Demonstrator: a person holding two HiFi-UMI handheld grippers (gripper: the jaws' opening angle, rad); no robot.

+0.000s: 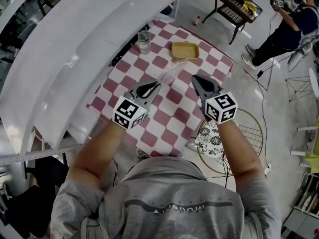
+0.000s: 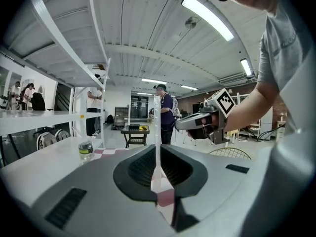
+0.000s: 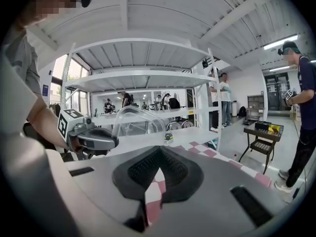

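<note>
The white shelving [image 1: 70, 59] fills the left side of the head view. The table with its red-and-white checked cloth [image 1: 172, 118] runs from the centre toward the upper right. Just off the cloth's lower right edge stands a wire stool with a flowered cushion [image 1: 209, 141]. A person [image 1: 291, 31] stands well apart in the upper right corner.

My left gripper [image 1: 156, 85] sits left of centre over the cloth. Its jaws are pressed onto a clear plastic sheet [image 1: 168, 74], which rises from the tips and arches over toward the upper middle of the frame. In the left gripper view I see it edge-on as a thin upright line in the middle. My right gripper [image 1: 195, 77] hovers just right of it with its jaws together and nothing between them. It is near the sheet but not touching it.

Beyond the sheet's far end lie a tan tray [image 1: 185, 50] and, to its left, a small jar [image 1: 144, 41].

I think the grip is the weak point. The sheet is thin and slick and pinched at one edge only, so it could slide out or fold over. Its free end could also sag onto the tray.
</note>
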